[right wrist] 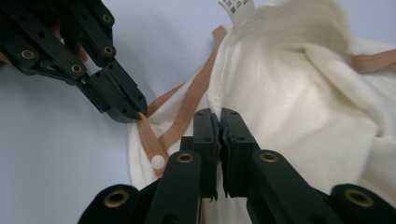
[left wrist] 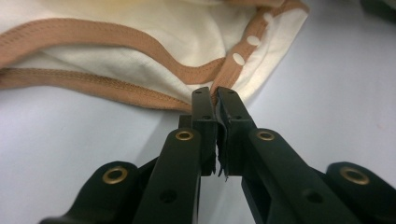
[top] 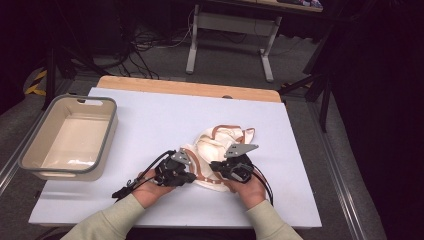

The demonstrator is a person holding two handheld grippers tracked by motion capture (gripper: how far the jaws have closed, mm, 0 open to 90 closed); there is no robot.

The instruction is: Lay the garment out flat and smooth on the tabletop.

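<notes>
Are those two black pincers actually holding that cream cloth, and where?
Yes. The left gripper pinches the cream baby garment by its tan snap-studded edge; the right gripper clamps a cream seam.

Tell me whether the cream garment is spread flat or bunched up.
Bunched up: the cream garment lies crumpled in folds on the white table, its brown trim curling over itself.

black tool (top: pixel 192 176), brass rivets, beige sleeves (top: pixel 107 222).

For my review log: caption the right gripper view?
Both grippers pinch the cream garment's tan-trimmed edge.
</notes>
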